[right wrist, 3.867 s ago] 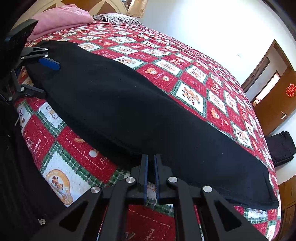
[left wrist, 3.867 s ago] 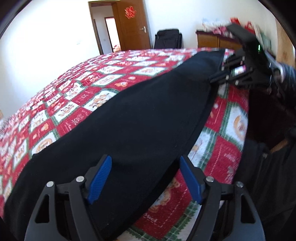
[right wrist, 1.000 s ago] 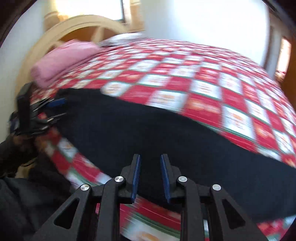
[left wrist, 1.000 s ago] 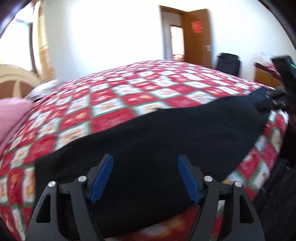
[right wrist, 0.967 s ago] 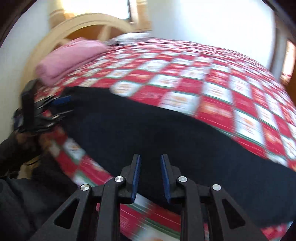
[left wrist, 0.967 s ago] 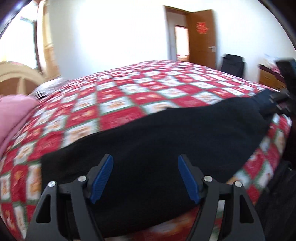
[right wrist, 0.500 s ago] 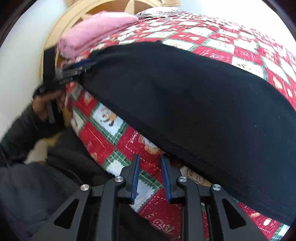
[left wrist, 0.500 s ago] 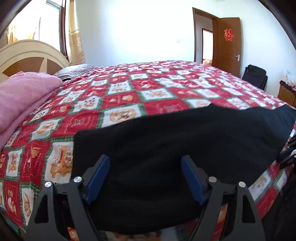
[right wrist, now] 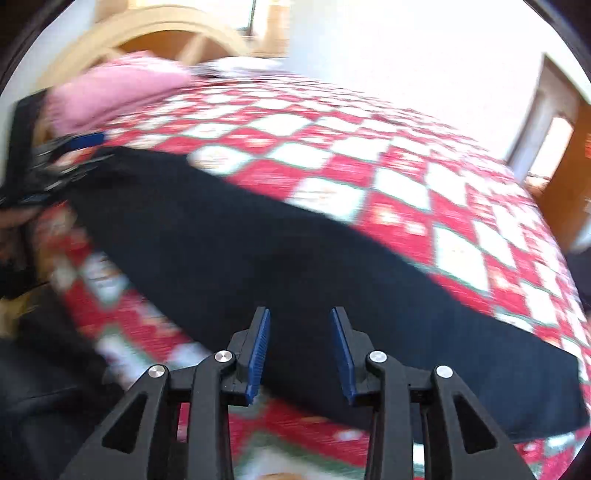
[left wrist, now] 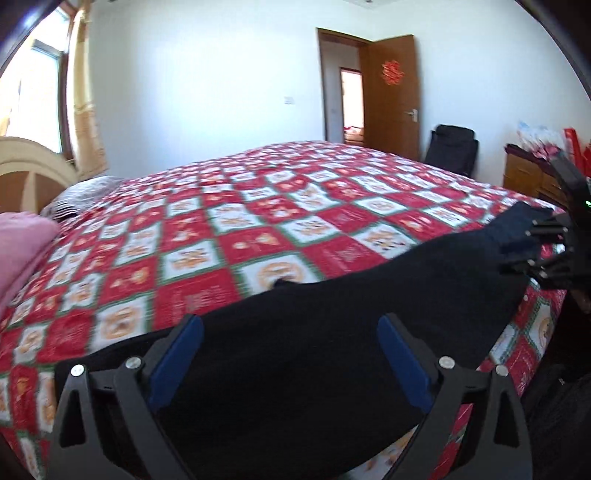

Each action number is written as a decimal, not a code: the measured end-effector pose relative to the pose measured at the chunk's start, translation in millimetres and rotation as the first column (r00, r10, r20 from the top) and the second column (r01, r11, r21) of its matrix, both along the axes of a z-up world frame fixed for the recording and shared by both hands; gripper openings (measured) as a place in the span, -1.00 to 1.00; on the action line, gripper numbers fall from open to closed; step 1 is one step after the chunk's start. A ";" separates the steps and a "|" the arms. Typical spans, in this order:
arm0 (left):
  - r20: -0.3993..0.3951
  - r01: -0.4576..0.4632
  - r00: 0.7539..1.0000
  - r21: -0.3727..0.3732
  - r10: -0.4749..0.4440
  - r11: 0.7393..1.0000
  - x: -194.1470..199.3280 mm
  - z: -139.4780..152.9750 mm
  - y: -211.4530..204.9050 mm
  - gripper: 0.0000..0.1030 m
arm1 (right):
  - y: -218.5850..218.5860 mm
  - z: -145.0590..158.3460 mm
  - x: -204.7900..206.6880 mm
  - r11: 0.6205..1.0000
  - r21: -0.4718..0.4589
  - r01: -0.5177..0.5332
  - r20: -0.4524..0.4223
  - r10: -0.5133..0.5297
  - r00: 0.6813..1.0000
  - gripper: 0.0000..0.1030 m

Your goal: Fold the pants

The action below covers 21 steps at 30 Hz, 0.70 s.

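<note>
One pair of black pants [left wrist: 332, 332] is seen, laid out long and flat along the near edge of the bed [left wrist: 258, 206], on one red, white and green checked cover. Two grippers are seen, each with two blue pads. The left gripper [left wrist: 290, 363] is held low over one end of the pants, near the head of the bed, and is tipped a little downward. Its jaws have just been opening and are spread wide; the pants are seen between the pads, but no cloth is pinched. The right gripper [right wrist: 300, 350] is pointed more steeply down at the near edge of the pants, toward the foot of the bed. Its jaws have just been opening too, and a small gap is left between the pads; nothing is squeezed there. One pink blanket [right wrist: 110, 88] is piled at the head corner of the bed, by one pale wooden headboard [right wrist: 147, 33]. One brown door [left wrist: 393, 96] is seen standing open at the far wall.
</note>
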<state>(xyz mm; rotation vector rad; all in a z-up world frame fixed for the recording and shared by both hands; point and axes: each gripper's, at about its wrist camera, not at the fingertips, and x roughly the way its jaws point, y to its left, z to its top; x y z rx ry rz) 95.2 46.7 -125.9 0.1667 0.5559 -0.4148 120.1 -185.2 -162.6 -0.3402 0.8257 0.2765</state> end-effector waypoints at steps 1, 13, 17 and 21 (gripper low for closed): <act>-0.006 0.014 1.000 0.007 -0.014 1.000 1.7 -1.6 -7.6 0.91 | -7.4 -3.0 3.9 1.000 -0.014 0.024 0.005 -0.024 1.000 -0.31; -0.114 0.083 0.991 0.054 -0.077 0.995 -3.2 -44.7 -48.1 0.93 | -35.0 -33.4 11.6 0.998 -0.030 0.055 -0.031 -0.055 0.998 -0.26; -0.121 0.073 0.990 0.044 -0.067 0.996 -4.4 -42.9 -47.4 0.93 | -34.7 -33.0 7.4 0.998 -0.030 0.059 -0.031 -0.060 0.998 -0.24; -0.110 0.069 0.992 0.070 -0.061 0.995 -6.7 -37.2 -47.9 0.93 | -43.1 -26.6 8.3 0.997 -0.008 0.076 -0.038 -0.076 0.996 -0.03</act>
